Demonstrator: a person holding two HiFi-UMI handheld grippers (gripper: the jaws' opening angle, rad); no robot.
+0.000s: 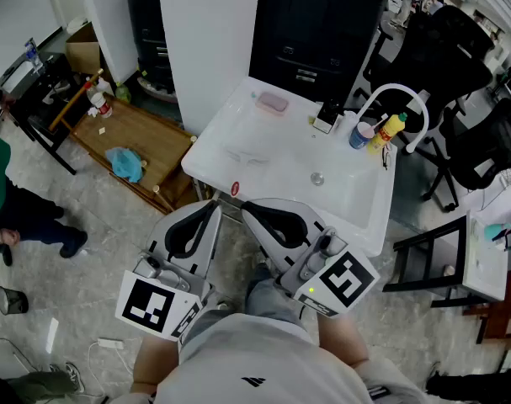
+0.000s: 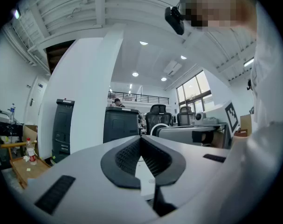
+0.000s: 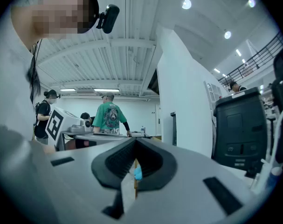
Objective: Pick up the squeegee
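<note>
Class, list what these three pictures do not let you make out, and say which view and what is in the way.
Squeegee: head view, only a faint pale shape on the sink, too small to name.
Bottle labels: head view, bottles too small to read.
Sink top: both gripper views, hidden behind the left tongs and right tongs, both shut.
Person: head view, cut off by the left edge.

Grey floor (image 1: 70,301) — blk office chairs (image 1: 444,53)

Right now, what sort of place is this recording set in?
Probably an open office or lab used as a test area: a free-standing white sink with a faucet, black office chairs beside it and a tall black cabinet behind.
</note>
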